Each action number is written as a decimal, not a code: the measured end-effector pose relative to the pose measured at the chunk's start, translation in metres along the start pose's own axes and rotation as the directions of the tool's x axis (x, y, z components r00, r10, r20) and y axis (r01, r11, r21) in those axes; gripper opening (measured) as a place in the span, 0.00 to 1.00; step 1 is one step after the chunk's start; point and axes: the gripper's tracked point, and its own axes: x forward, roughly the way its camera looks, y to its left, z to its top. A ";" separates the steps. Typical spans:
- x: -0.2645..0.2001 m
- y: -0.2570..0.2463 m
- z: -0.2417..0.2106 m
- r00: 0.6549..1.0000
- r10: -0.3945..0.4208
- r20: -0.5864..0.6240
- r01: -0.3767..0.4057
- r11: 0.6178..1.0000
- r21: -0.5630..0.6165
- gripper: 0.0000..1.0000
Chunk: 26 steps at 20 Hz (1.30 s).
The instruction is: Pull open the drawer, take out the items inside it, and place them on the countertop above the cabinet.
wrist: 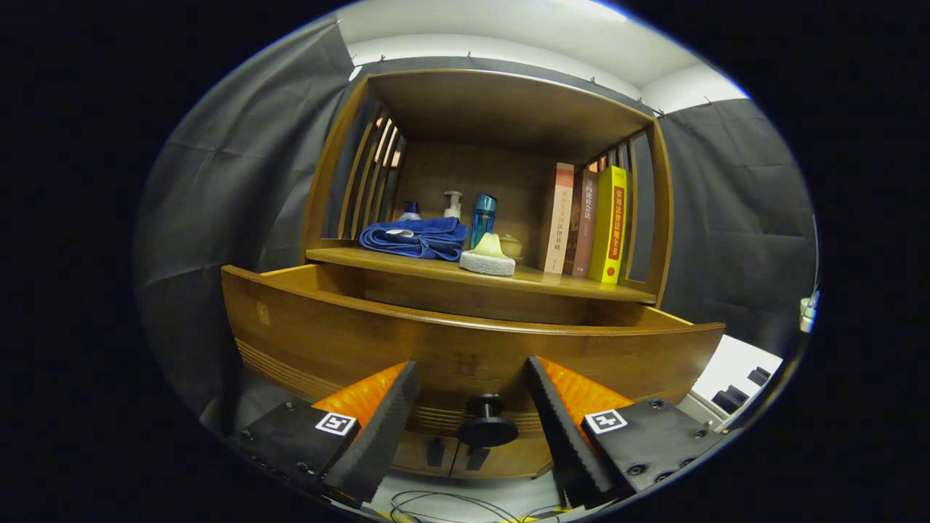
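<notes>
A wooden cabinet's drawer [465,341] stands pulled out toward me; its curved front fills the space just ahead of my fingers. The drawer's dark round knob [487,428] sits between my fingers, apart from both. My gripper [472,381] is open, holding nothing. The drawer's inside is hidden behind its front panel. Above it, the countertop [567,282] carries a folded blue towel [418,238] and a pale green-and-white sponge [488,256].
On the countertop also stand a white pump bottle [453,204], a blue bottle [483,218], a small jar [511,245] and three upright books [588,225] at the right. Cables [450,505] lie on the floor below. White equipment [741,381] stands to the right.
</notes>
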 end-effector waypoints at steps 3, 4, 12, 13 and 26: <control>0.022 -0.001 -0.003 1.000 -0.001 -0.016 0.001 1.000 0.004 0.99; 0.026 -0.002 -0.003 1.000 -0.002 -0.022 0.002 1.000 0.003 0.99; 0.064 -0.002 -0.005 0.999 -0.004 -0.033 0.004 1.000 0.002 0.99; 0.069 -0.002 -0.006 0.999 -0.005 -0.034 0.005 1.000 0.004 0.99; 0.121 -0.002 -0.010 0.999 -0.006 -0.051 0.007 1.000 0.008 0.99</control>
